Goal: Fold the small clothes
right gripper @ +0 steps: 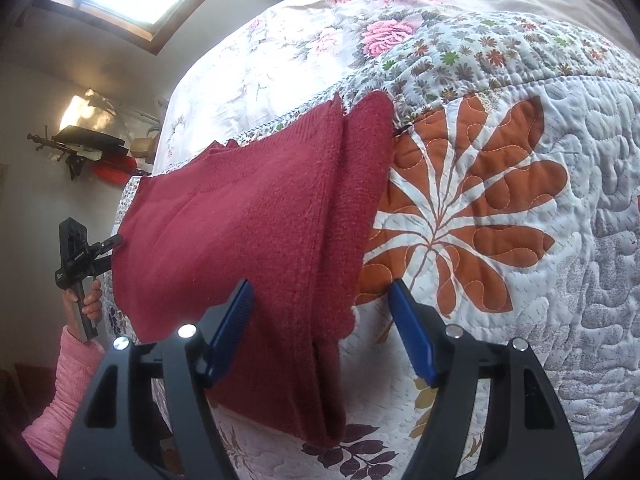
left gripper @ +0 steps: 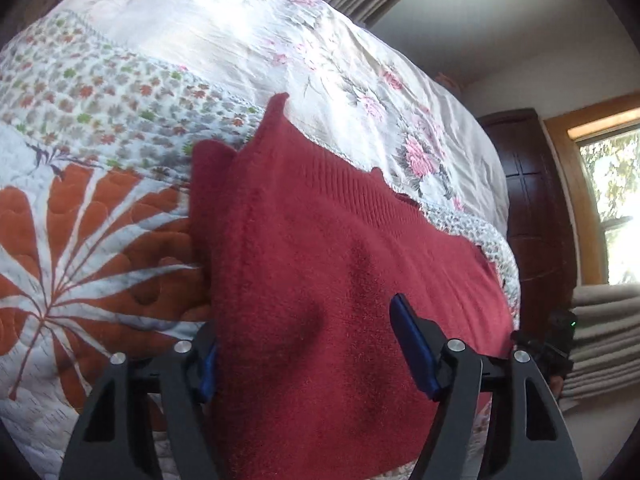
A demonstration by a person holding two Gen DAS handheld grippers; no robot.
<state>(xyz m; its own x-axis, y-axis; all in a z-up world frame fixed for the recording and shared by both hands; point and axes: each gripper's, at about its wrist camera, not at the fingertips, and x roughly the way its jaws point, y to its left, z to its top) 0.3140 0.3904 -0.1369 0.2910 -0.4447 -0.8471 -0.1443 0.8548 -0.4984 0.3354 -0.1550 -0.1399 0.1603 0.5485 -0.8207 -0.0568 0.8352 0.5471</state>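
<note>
Red knit sweater point(left gripper: 320, 280) lies half-folded near the bed's point(right gripper: 560, 240) quilted edge, left gripper point(left gripper: 316, 348) and right gripper point(right gripper: 324, 328) both spread wide over it, probably lining up the next fold

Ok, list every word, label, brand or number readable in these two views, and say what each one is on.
Nothing can be read.
Left gripper body, right wrist view: small white print, too small and blurred to make out.
Red knit garment: no label or tag showing.
Quilt: leaf and flower patterns only, no lettering.
Right gripper: no markings visible.
</note>
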